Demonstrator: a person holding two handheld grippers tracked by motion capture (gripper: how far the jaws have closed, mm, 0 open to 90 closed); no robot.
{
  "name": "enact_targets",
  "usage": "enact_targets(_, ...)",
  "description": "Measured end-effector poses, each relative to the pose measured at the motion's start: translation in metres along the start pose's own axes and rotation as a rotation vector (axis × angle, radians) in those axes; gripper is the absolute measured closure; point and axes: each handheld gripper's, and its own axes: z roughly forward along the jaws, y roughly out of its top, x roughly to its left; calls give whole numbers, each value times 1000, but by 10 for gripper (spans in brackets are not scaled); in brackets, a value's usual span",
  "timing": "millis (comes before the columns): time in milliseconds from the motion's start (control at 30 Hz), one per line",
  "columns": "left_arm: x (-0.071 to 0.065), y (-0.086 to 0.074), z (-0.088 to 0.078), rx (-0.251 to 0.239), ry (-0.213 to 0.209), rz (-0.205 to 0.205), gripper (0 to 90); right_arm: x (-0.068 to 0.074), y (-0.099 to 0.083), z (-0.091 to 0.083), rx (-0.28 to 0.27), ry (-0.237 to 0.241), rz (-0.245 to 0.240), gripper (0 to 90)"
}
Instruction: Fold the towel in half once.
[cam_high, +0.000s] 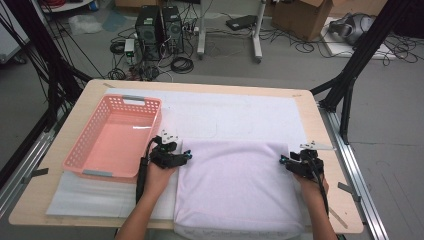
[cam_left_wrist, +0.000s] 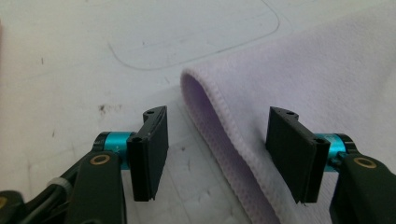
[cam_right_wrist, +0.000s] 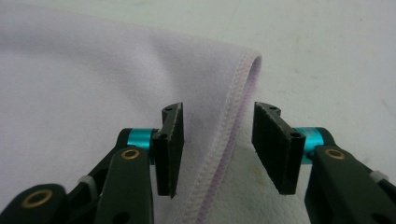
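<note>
A lilac towel (cam_high: 240, 185) lies folded on the near half of the table, its folded edge away from me. My left gripper (cam_high: 187, 154) is at the towel's far left corner. In the left gripper view the gripper (cam_left_wrist: 218, 126) stands open, with the towel's (cam_left_wrist: 327, 84) hemmed fold between the jaws and a gap on each side. My right gripper (cam_high: 283, 160) is at the far right corner. It (cam_right_wrist: 219, 119) is open too and straddles the stitched edge of the towel (cam_right_wrist: 93, 79) without pressing it.
A pink plastic basket (cam_high: 80, 145) stands empty at the left of the table, close to my left hand. A white mat (cam_high: 240, 110) covers the wooden table (cam_high: 320, 125) beyond the towel. Black frame posts stand at both sides.
</note>
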Motion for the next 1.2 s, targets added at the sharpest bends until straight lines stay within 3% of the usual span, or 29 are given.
enact_targets(100, -1, 1, 2, -1, -11, 18, 460, -2, 0, 1, 0, 2, -8, 587)
enact_targets(133, -2, 1, 3, 4, -42, 48, 514, -1, 0, 1, 2, 2, -5, 615)
enact_targets(167, -2, 1, 3, 4, -42, 48, 585, -2, 0, 1, 0, 7, -10, 640)
enact_targets(200, -5, 1, 3, 5, -104, 102, 698, -1, 0, 1, 2, 9, -7, 673)
enact_targets(233, -9, 1, 3, 6, -94, 137, 835, -1, 0, 1, 3, 19, -12, 738)
enact_targets(267, -10, 1, 3, 6, -90, 141, 841, 0, 0, 1, 5, 53, -1, 819)
enact_targets(367, -6, 1, 3, 6, -110, 76, 858, 5, 0, 0, 17, 50, -1, 849)
enact_targets(433, -7, 2, 3, 0, -95, 71, 862, 5, 0, -1, 11, 49, -5, 855)
enact_targets(467, -8, 3, 3, -12, -66, 69, 863, 6, 0, -1, 10, 44, -9, 856)
enact_targets(500, -7, 7, 2, -62, -39, 34, 864, 6, 1, -1, 3, 32, -24, 858)
enact_targets(533, -7, 7, 2, -62, -39, 34, 864, 6, 3, -2, -12, 23, -34, 859)
enact_targets(667, -6, 33, 4, -105, 3, 37, 863, 1, 13, -6, -82, 0, -22, 860)
enact_targets(767, -2, 45, 7, -123, 15, 17, 862, -4, 25, -6, -122, -9, -27, 860)
enact_targets(800, 4, 55, 10, -137, 33, -7, 861, -6, 30, -5, -134, -10, -24, 859)
enact_targets(867, 7, 64, 12, -171, 55, 11, 860, -12, 41, -3, -154, 16, -5, 858)
enact_targets(900, 7, 64, 12, -171, 55, 11, 860, -14, 47, -1, -171, 18, -18, 858)
enact_targets(1000, 16, 73, 23, -188, 63, 0, 860, -18, 63, 9, -175, 9, -32, 857)
enact_targets(1200, 29, 73, 38, -193, 53, -21, 860, -24, 79, 41, -112, 10, -27, 856)
